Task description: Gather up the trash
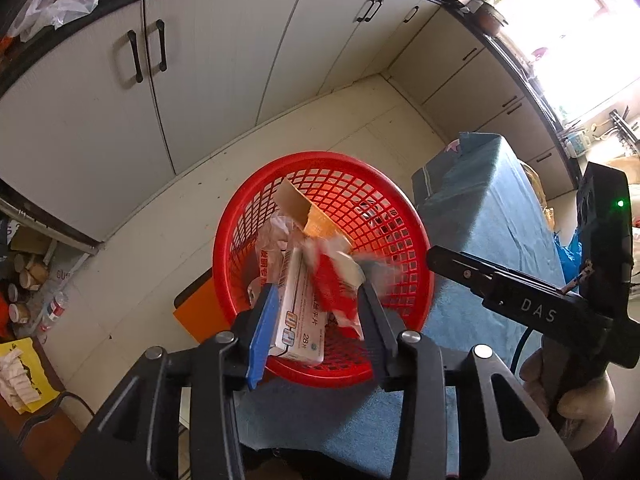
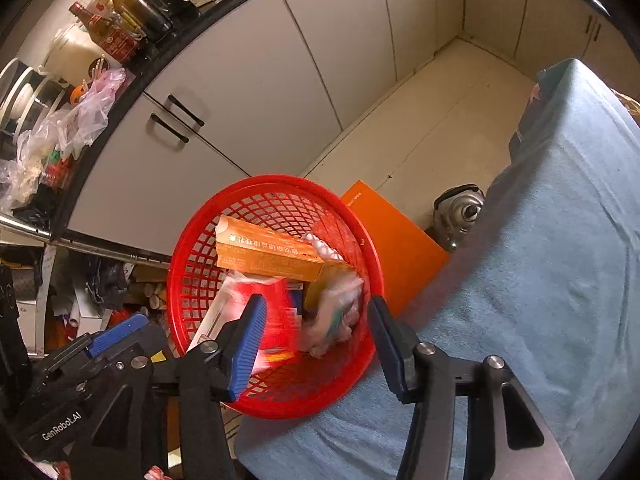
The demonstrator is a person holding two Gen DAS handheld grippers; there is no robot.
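Red plastic mesh basket point(image 1: 384, 216) below both my grippers already holds boxes and wrappers; my left gripper point(image 1: 316, 312) and right gripper point(image 2: 316, 320) gape released above it, collecting seemingly nearly done

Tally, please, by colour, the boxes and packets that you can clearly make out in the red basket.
Orange box: 1
White box: 1
Red packet, blurred: 1
Total: 3, in the red basket; crumpled wrappers not counted.
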